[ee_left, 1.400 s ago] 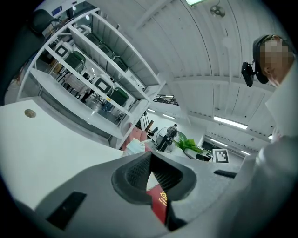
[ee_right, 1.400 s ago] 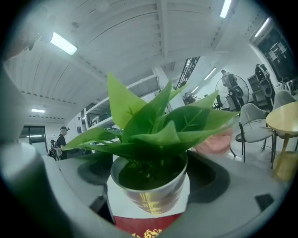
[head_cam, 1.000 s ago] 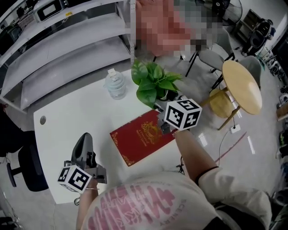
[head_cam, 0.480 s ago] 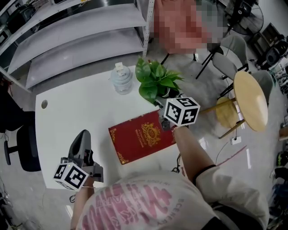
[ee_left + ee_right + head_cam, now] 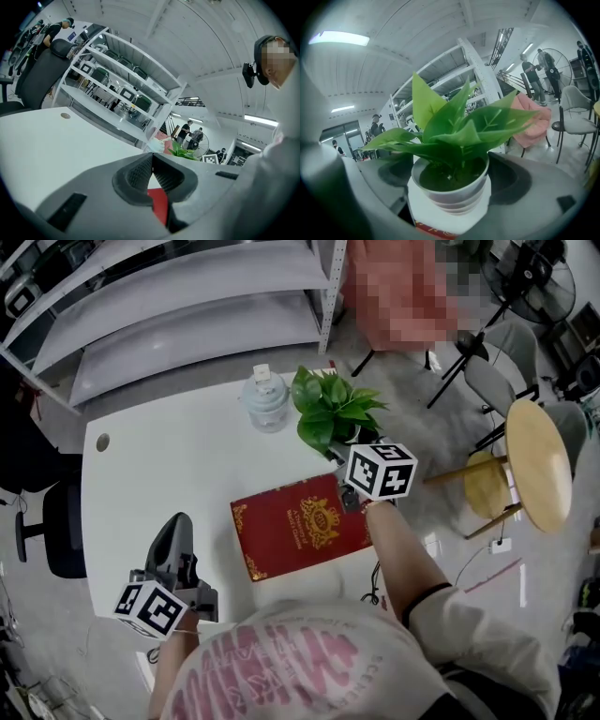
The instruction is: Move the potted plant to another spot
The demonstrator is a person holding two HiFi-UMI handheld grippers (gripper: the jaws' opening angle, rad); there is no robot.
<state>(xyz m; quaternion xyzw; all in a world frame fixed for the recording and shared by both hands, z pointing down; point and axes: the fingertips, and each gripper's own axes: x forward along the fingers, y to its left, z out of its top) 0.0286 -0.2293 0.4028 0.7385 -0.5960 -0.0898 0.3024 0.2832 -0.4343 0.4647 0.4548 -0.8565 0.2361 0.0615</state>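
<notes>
A potted plant (image 5: 333,413) with broad green leaves in a white pot (image 5: 450,190) stands at the right edge of the white table (image 5: 159,474), just beyond a red book (image 5: 300,526). My right gripper (image 5: 343,461) reaches in from the near side. In the right gripper view its jaws press on both sides of the pot, so the gripper (image 5: 450,183) is shut on it. My left gripper (image 5: 176,532) rests low at the table's near left corner, away from the plant. It (image 5: 152,158) is shut and holds nothing.
A clear plastic bottle (image 5: 265,401) stands to the left of the plant. Metal shelving (image 5: 187,296) runs along the far side of the table. To the right, on the floor, are a round wooden side table (image 5: 539,460) and chairs. A black office chair (image 5: 47,531) stands at the left.
The head view has drifted, so everything sits a little further right in the picture. My right gripper stays on the pot and the left one has not moved.
</notes>
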